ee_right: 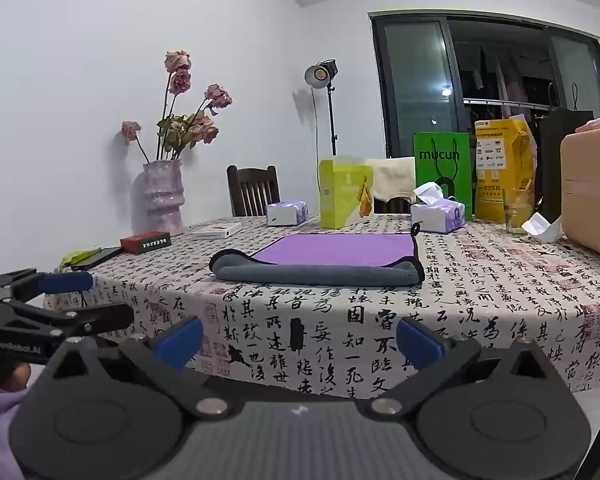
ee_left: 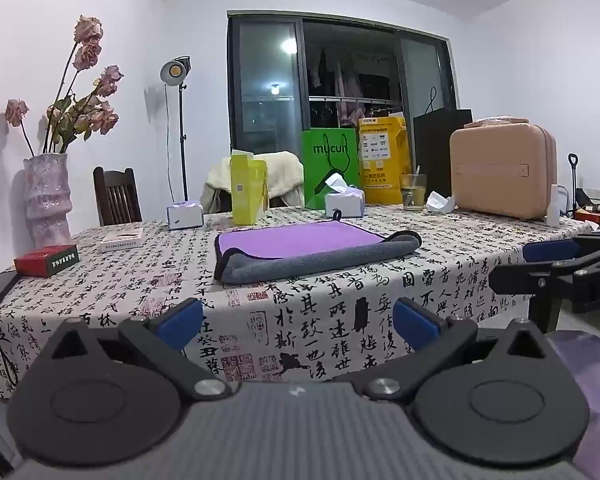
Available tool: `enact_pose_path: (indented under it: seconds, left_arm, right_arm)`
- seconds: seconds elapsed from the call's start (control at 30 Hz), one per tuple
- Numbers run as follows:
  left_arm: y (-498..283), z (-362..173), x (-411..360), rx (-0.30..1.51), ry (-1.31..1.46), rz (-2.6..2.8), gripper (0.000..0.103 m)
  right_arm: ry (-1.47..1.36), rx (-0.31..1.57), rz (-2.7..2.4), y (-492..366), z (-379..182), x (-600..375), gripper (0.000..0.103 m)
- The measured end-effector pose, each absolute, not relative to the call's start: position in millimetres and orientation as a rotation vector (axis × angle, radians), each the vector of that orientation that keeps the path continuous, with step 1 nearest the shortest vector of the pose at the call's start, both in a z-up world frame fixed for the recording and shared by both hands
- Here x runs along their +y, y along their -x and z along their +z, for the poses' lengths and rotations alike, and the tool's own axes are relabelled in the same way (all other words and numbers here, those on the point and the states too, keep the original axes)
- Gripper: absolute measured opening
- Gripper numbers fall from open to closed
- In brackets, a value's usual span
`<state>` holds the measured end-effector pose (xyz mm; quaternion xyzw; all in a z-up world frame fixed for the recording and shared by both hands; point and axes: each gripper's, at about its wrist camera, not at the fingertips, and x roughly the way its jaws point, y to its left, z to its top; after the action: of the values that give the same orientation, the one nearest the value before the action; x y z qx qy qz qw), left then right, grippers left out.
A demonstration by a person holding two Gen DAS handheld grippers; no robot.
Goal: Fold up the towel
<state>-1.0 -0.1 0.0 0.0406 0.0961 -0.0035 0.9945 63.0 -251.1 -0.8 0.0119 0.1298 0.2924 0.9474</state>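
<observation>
A towel [ee_left: 300, 246] with a purple face, grey back and black edging lies on the table [ee_left: 340, 304], which has a calligraphy-print cloth. Its near edge is folded over into a grey band. It also shows in the right wrist view [ee_right: 332, 254]. My left gripper [ee_left: 298, 322] is open and empty, held in front of the table's near edge, well short of the towel. My right gripper [ee_right: 298, 340] is open and empty, also in front of the table edge. Each gripper shows at the side of the other's view: the right one [ee_left: 540, 264] and the left one [ee_right: 80, 296].
Behind the towel stand a yellow-green box [ee_left: 248, 188], tissue packs [ee_left: 344, 202], a green bag [ee_left: 331, 168], a yellow bag [ee_left: 384, 160], a glass [ee_left: 414, 192] and a pink case [ee_left: 504, 172]. At left are a vase [ee_left: 46, 200], a red box [ee_left: 46, 260] and a white box [ee_left: 122, 239].
</observation>
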Motion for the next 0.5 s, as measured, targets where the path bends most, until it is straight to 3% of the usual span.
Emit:
enact_pose_path:
  seconds: [0.5]
  left_arm:
    - [-0.5,1.5,1.5,0.205,-0.079,-0.016,0.103]
  right_arm:
    - [-0.016,0.259,0.584,-64.5,-1.0,-252.0,0.103]
